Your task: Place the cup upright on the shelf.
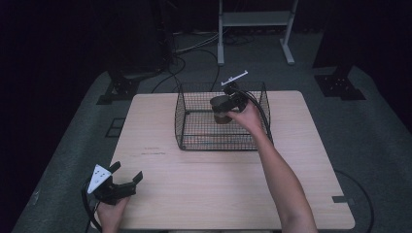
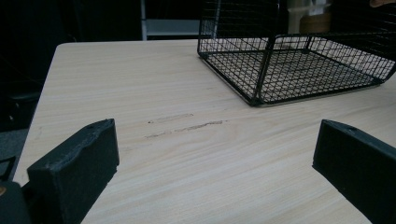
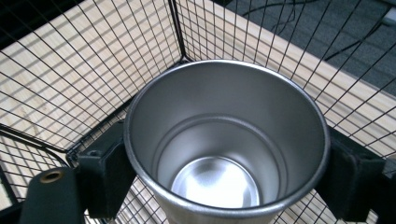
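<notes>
Clamped on either side of a steel cup point(image 3: 224, 144), my right gripper point(image 3: 224, 163) holds it upright inside the wire basket point(image 1: 194, 114), toward the basket's back right corner, at about one o'clock on the table point(image 1: 218, 194). The black pads press the cup's wall just below the rim, which keeps the mouth level and the grip clear of the mesh as the cup goes in; I judge this to be the lowering step, with the cup not yet shown resting on the basket floor.

My left gripper point(image 1: 116, 187) sits at about seven o'clock near the table's front edge, jaws spread wide with nothing between them, parked well apart from the basket so it stays out of the right arm's way.

From the high view, the cup point(image 1: 222, 110) reads as a dark cylinder half hidden by the hand and the basket wires. The right gripper view looks straight down the cup, showing it empty, its base polished, and a basket corner just behind its rim. It cannot tell me whether the base touches the mesh. The left gripper view offers a low side look at the basket point(image 2: 299, 70) from the table, its near floor bare, with faint scuff marks point(image 2: 187, 125) on the wood between.
</notes>
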`<state>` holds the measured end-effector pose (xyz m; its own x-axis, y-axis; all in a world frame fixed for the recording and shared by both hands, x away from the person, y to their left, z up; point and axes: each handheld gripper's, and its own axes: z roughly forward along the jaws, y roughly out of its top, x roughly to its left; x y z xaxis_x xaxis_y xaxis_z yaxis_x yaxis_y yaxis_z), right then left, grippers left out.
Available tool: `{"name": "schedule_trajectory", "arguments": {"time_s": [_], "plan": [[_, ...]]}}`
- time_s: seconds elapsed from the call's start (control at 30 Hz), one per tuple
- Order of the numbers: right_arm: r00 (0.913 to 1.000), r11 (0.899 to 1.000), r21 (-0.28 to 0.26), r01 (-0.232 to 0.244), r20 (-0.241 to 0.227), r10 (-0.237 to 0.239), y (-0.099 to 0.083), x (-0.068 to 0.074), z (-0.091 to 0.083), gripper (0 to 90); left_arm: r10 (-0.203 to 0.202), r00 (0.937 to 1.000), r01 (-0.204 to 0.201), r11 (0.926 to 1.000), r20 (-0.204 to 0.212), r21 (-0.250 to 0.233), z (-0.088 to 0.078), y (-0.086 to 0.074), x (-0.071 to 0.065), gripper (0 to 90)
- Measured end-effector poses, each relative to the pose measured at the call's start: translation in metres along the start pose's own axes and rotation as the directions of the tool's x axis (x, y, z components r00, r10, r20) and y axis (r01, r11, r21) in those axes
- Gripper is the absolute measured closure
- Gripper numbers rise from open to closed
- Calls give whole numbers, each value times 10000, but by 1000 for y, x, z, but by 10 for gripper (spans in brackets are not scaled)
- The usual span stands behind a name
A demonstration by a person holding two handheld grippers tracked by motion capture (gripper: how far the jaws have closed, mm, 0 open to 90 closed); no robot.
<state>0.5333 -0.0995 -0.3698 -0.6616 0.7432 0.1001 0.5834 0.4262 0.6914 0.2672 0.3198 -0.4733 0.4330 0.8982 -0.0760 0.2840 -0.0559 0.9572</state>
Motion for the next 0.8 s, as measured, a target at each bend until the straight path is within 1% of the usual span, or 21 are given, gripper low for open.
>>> {"name": "schedule_trajectory", "arguments": {"time_s": [0.03,0.27,0.43,0.6,0.67,0.8], "plan": [[10000,10000,41,-88,2,88,-1,-1,3,160,2,10000,-2,10000,-5,-4,0,0,0,0],[9998,9996,231,-166,95,164,-4,-4,10,161,11,10000,-11,10000,3,1,0,0,1,0],[9998,9991,423,-87,161,80,-8,-7,14,161,19,10000,-19,10000,6,-6,0,0,1,0],[9996,9972,712,-223,215,208,-13,-12,18,161,9,10000,-9,10000,7,-9,0,0,1,0],[9995,9964,826,-197,273,175,-15,-14,20,161,6,10000,-6,10000,5,-8,0,0,1,0],[9993,9946,996,-287,254,263,-18,-16,22,161,-6,10000,6,10000,10,-4,0,0,1,0]]}}
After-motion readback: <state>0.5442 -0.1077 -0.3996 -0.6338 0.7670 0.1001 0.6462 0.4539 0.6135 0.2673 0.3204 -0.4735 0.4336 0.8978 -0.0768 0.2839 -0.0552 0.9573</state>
